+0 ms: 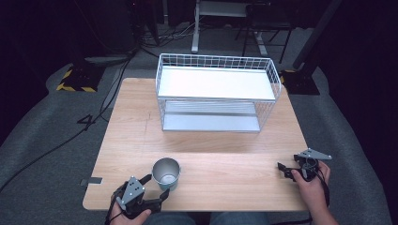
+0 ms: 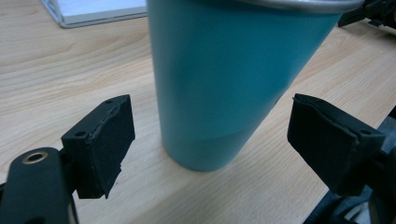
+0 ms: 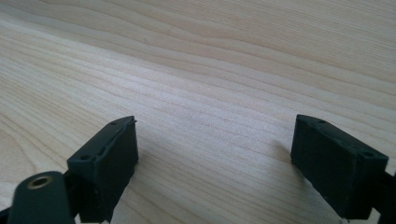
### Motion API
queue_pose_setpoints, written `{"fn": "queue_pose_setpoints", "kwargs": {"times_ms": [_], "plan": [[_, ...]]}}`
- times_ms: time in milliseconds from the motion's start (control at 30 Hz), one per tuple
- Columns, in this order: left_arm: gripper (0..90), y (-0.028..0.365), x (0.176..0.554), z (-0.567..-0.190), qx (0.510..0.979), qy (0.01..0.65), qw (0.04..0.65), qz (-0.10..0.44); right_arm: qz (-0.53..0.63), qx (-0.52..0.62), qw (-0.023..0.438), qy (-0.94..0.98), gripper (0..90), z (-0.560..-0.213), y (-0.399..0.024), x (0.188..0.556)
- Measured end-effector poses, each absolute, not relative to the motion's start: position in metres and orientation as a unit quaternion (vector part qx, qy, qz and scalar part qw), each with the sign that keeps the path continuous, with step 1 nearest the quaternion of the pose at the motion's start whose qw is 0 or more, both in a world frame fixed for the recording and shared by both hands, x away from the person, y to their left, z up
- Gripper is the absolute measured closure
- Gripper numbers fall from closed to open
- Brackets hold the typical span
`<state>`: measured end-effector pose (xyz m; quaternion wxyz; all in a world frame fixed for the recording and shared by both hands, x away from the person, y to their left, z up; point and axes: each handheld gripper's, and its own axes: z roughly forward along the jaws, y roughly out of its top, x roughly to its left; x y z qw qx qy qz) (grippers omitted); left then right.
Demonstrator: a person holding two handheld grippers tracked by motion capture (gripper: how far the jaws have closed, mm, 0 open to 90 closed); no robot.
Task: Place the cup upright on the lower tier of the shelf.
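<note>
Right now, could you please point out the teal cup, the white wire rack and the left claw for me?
teal cup [image 2: 219,88], left gripper view, on its side wall.
white wire rack [image 1: 277,84], high view, on its right wire wall.
left claw [image 1: 158,186], high view, midway between its fingertips.

a white wire rack [image 1: 218,91] with two shelves is standing at the far middle of the wooden table [image 1: 136,126], its upper shelf lying bright and flat above the lower one. black cables [image 1: 70,136] are trailing across the grey carpet [image 1: 37,154] to the left of the table, running past a base with yellow and black stripes [image 1: 75,80]. beyond the rack, a white desk leg [image 1: 195,28] is standing in the dark background.
</note>
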<state>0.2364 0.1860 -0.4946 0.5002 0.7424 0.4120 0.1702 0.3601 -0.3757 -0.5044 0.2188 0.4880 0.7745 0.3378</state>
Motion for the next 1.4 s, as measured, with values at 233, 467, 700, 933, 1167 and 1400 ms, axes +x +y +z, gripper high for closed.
{"fn": "queue_pose_setpoints", "kwargs": {"times_ms": [233, 467, 700, 933, 1167, 1400], "plan": [[15.3, 0.178, 0.245, -0.501, 0.731, 0.428, 0.508, 0.158, 0.338, 0.488, 0.219, 0.774, 15.1, -0.504, -0.376, 0.36], [15.4, 0.167, 0.253, -0.505, 0.738, 0.427, 0.497, 0.161, 0.338, 0.488, 0.219, 0.775, 15.1, -0.504, -0.376, 0.36], [15.2, 0.158, 0.258, -0.507, 0.744, 0.427, 0.484, 0.174, 0.338, 0.488, 0.219, 0.775, 15.1, -0.504, -0.376, 0.36], [15.4, 0.154, 0.261, -0.509, 0.748, 0.424, 0.476, 0.183, 0.338, 0.488, 0.219, 0.774, 15.1, -0.505, -0.376, 0.36], [21.1, 0.153, 0.261, -0.512, 0.754, 0.424, 0.463, 0.195, 0.338, 0.488, 0.22, 0.774, 15.1, -0.504, -0.376, 0.36], [22.4, 0.154, 0.26, -0.512, 0.754, 0.421, 0.463, 0.198, 0.338, 0.488, 0.22, 0.774, 15.1, -0.504, -0.376, 0.36]]}}
